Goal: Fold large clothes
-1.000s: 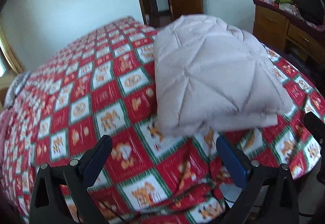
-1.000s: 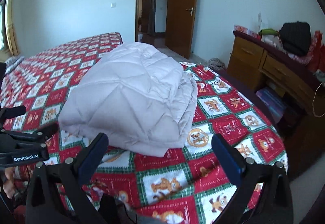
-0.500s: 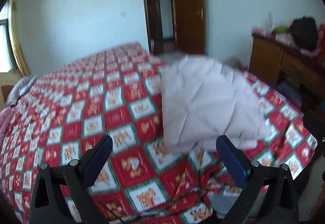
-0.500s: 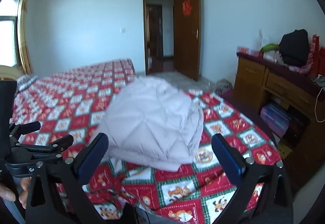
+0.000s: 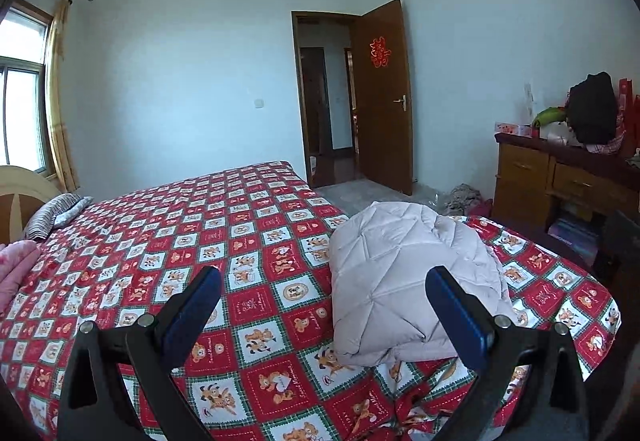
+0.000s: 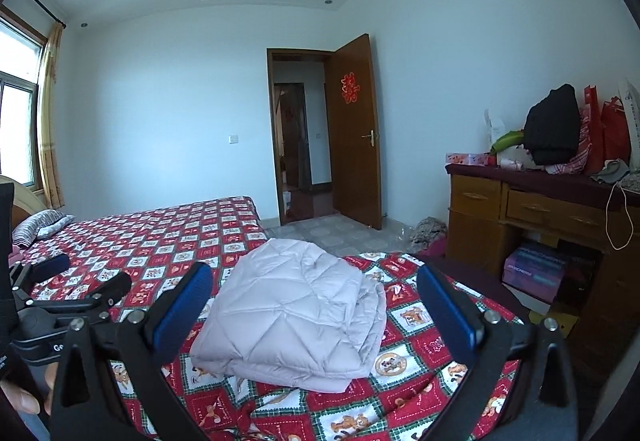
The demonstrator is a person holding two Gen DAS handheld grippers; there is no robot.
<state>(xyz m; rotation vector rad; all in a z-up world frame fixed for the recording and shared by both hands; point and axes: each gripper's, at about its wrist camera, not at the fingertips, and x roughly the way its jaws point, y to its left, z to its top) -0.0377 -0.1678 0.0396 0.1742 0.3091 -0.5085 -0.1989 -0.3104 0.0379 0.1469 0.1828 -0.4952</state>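
Jacket: we see the folded quilted jacket (image 6: 296, 315) near the bed (image 6: 160, 237) foot edge.
Room: bedspread lies bare leftward.
Tools: our left tool (image 5: 320, 305) and right tool (image 6: 314, 301) both gape, clear of cloth.

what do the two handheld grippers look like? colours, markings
Both the left gripper and the right gripper have black angular frames with silver bolts and blue finger pads. The right wrist view shows partial white lettering on the left gripper's body.
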